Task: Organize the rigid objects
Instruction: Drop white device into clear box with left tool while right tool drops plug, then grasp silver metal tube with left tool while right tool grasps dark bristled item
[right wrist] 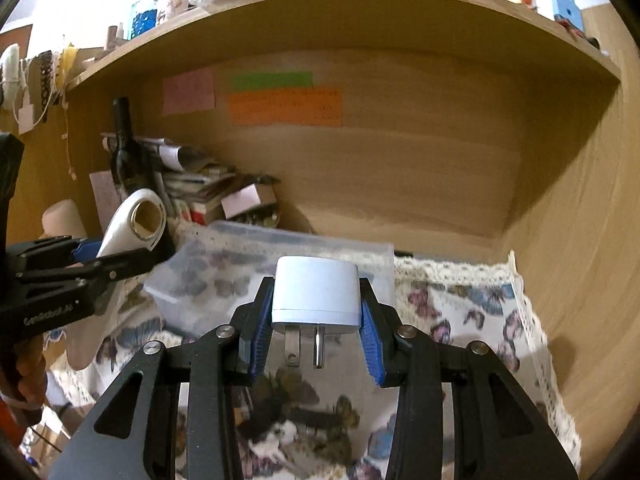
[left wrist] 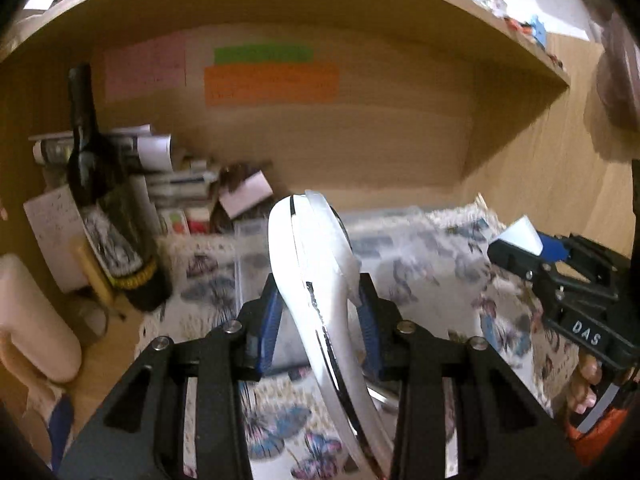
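Note:
My left gripper (left wrist: 318,316) is shut on a white curved tool with a ring-shaped head (left wrist: 316,280), held above the butterfly cloth; the tool also shows in the right wrist view (right wrist: 132,224). My right gripper (right wrist: 316,332) is shut on a white plug adapter (right wrist: 316,294), its metal prongs pointing back at the camera; the adapter also shows at the right of the left wrist view (left wrist: 520,236). A clear plastic box (right wrist: 280,256) lies on the cloth just beyond both grippers. The left gripper (right wrist: 124,256) is to the left of the right one.
A dark wine bottle (left wrist: 100,200) stands at the back left beside stacked papers and books (left wrist: 160,176). A small cardboard box (right wrist: 248,198) sits behind the clear box. Wooden shelf walls (right wrist: 560,220) close the back and right. Coloured notes (right wrist: 284,106) hang on the back wall.

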`<state>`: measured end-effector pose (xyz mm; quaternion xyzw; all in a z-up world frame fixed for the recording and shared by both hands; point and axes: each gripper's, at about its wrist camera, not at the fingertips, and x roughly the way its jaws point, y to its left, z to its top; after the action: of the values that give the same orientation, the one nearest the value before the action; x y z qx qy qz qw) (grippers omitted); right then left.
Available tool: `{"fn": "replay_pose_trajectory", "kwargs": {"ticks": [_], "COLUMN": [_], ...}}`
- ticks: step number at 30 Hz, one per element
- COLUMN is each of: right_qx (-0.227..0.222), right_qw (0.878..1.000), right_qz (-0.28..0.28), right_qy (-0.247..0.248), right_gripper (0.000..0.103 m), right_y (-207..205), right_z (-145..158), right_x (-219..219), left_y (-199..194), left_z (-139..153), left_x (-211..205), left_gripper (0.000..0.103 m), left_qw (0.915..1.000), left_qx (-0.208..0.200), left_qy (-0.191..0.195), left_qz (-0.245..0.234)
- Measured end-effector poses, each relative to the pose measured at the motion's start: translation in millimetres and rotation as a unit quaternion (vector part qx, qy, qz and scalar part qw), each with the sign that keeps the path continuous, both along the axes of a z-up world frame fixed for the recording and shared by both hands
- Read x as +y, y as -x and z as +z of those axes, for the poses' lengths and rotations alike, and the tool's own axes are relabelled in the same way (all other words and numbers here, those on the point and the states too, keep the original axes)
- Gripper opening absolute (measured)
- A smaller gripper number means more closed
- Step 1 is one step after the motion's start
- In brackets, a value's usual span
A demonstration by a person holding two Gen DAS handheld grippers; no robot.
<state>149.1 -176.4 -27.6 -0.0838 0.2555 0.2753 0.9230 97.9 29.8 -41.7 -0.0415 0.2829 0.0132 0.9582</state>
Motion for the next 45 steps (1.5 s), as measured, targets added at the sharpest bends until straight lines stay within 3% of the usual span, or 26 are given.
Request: {"fn": "replay_pose_trajectory", "kwargs": {"ticks": [8, 19, 27, 36, 40, 45], "right_qx": [0.019, 0.088, 0.134, 0.143, 0.132, 0.105], "right_qw": [1.000, 0.995, 0.988, 0.984, 0.986, 0.991], "right_qz": [-0.003, -0.004, 0.016, 0.033, 0.035, 0.034], "right_qy": [-0.002, 0.040, 0.073, 0.098, 0.099, 0.079], "right_gripper": [0.036, 0.036, 0.036, 0.036, 0.036, 0.043], "right_y": [-41, -93, -105, -100, -95, -83], "right_z": [0, -37, -67, -76, -68, -45], "right_x": [17, 47, 63, 69, 69, 58], "left_y": [-49, -123, -146, -137, -135, -122], "left_z": [7, -42, -72, -69, -59, -38], "left_x": [14, 31, 27, 13, 11, 6], "left_gripper": [0.036, 0.036, 0.036, 0.036, 0.036, 0.041], "left_qw": [0.9999, 0.9953, 0.9872, 0.9859, 0.9890, 0.9926], "left_qx": [0.003, 0.097, 0.157, 0.162, 0.142, 0.113], "left_qy": [-0.010, -0.008, 0.004, 0.001, -0.011, -0.018], "left_qz": [0.005, 0.004, -0.027, -0.041, -0.037, -0.040]}}
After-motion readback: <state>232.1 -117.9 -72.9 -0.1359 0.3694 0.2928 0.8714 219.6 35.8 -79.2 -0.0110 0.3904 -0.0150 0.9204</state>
